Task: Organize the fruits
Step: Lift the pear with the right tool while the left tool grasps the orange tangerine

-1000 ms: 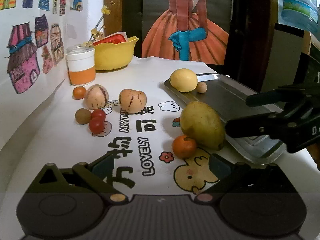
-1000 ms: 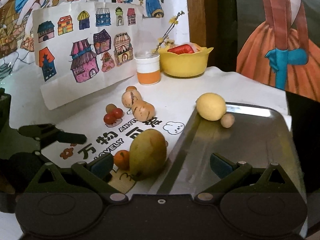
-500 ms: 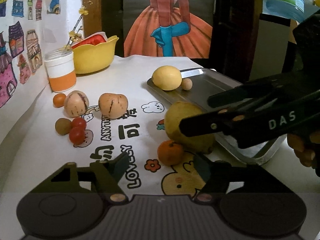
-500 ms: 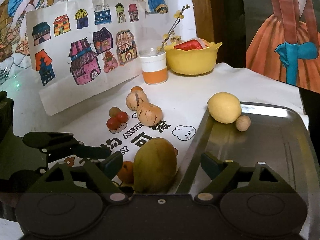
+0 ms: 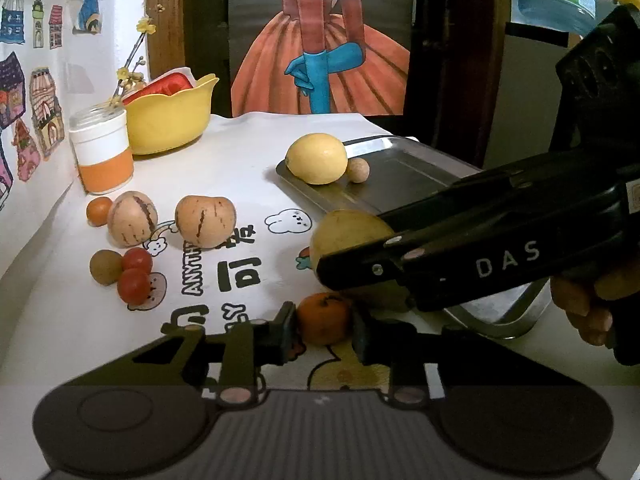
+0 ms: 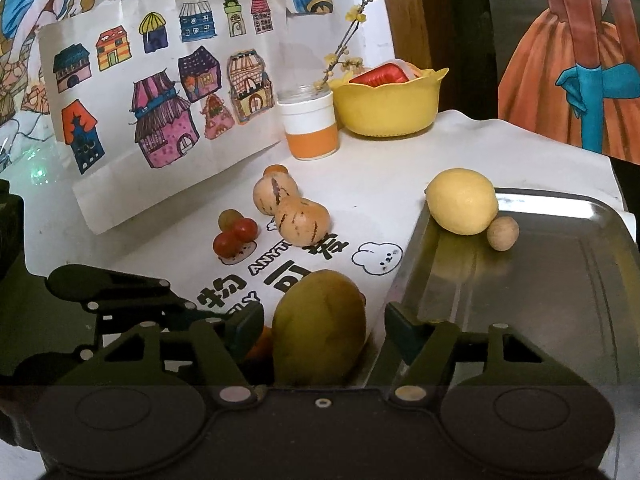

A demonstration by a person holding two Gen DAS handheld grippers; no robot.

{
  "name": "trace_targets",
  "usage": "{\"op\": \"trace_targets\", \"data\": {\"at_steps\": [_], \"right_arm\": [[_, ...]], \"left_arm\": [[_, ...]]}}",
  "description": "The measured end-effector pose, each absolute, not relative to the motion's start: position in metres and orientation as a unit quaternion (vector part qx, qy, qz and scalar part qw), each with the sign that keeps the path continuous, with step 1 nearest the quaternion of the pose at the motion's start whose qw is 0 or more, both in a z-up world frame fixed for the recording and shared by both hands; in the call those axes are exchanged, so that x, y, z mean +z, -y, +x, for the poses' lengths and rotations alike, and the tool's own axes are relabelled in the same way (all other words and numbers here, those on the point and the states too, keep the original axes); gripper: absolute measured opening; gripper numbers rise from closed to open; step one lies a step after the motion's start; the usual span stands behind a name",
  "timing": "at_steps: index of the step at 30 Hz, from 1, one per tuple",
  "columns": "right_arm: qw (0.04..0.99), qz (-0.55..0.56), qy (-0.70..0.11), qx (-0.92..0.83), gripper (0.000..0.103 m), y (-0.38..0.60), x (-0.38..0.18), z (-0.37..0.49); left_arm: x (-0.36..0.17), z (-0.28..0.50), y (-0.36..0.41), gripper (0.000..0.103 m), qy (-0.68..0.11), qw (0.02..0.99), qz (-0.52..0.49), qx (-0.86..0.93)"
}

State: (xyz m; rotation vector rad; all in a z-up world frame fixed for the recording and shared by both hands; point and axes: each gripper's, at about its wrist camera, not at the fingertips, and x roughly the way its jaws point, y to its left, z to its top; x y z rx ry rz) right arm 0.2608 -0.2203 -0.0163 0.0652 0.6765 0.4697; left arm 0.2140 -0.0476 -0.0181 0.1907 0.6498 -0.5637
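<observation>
The mango (image 6: 320, 328) stands on the bench (image 5: 240, 152) between the spread fingers of the right gripper (image 6: 320, 332), with clear gaps on both sides, so nothing is pinched yet. Just left of it, and partly hidden behind the right gripper's left finger, lies the orange (image 5: 324, 318); in the left wrist view that orange sits between the fingers of the left gripper (image 5: 323, 330), which are narrowed close to its sides, though whether they press on it I cannot tell. Just right of the right fingers runs the near rim of the tray (image 6: 520, 280), and at its far end, well ahead of the fingers, a lemon (image 6: 462, 201) and a small brown fruit (image 6: 503, 233) touch each other. Ahead and to the left of both grippers, two striped melons (image 5: 205, 221), two tomatoes (image 5: 134, 280) and a few small round fruits wait on the mat. The step in hand looks like a double pick, mango on the right and orange on the left. Next, the right fingers likely need to close squarely on the mango's broad sides, then lift and swing right over the tray rim, while the left firms its hold without bumping the mango.
</observation>
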Motion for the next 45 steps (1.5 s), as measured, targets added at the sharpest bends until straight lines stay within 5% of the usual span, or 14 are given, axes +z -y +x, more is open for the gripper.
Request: {"op": "trace_targets", "data": {"at_steps": [20,24,45], "right_arm": [[0.914,-0.004,-0.33,0.237,0.065,0.205,-0.021,0.259],[0.909,-0.016,-0.34,0.24,0.055,0.2,-0.025,0.26],[0.923,0.031,-0.298,0.243,0.054,0.225,-0.002,0.226]], "left_arm": [[-0.012,0.21,0.024,0.031,-0.338,0.916,0.101,-0.191],[-0.011,0.211,0.019,0.031,-0.344,0.917,0.093,-0.18],[0.002,0.208,0.017,0.031,-0.348,0.924,0.064,-0.145]]}}
